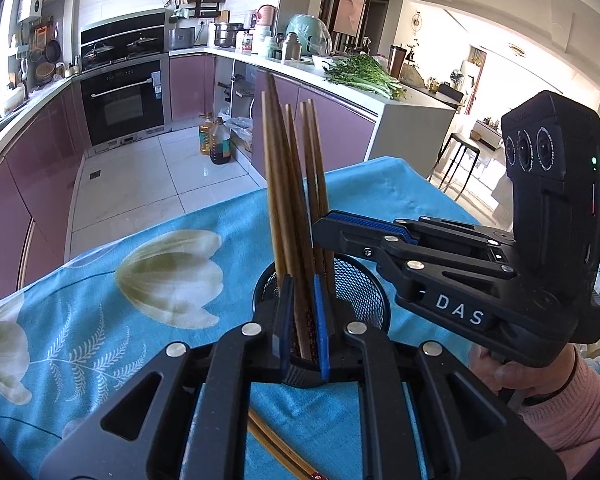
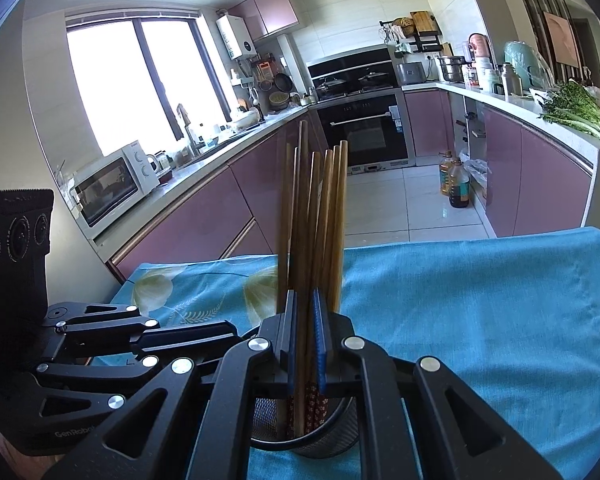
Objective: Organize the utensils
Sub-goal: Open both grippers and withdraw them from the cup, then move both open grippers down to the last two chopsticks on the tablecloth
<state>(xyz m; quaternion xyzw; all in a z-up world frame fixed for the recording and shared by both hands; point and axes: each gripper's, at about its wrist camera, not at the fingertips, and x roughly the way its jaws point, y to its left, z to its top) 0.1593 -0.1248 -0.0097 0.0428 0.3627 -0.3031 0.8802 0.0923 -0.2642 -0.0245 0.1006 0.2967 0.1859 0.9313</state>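
Item 1, black mesh holder [image 1: 364,284]: standing upright on the blue flowered cloth [image 1: 112,320] that is covering the table, nearer the cloth's near edge than its far edge, well in from the left and right sides.

Item 2, bundle of wooden chopsticks [image 1: 288,184]: standing in the holder, tips fanning upward and leaning slightly apart; patterned red ends are showing down inside the mesh in the right wrist view.

Item 3, left gripper [image 1: 302,320]: reaching over the holder's near rim, its blue-padded fingers [image 1: 320,328] sitting clenched close together with chopstick shafts passing between them; whether the pads are actually pressing the wood cannot be told.

Item 4, right gripper [image 1: 320,220]: coming in from the right side, its tips lying against the standing bundle above the rim. In its own view the jaws are nearly closed around several shafts [image 2: 305,340]; a firm grip cannot be confirmed.

Item 5, hand in a pink sleeve [image 1: 512,372]: gripping the right tool's handle near the cloth's right edge.

Item 6, loose chopsticks [image 1: 276,448]: lying flat on the cloth at the near edge, partly hidden under the left tool's body.
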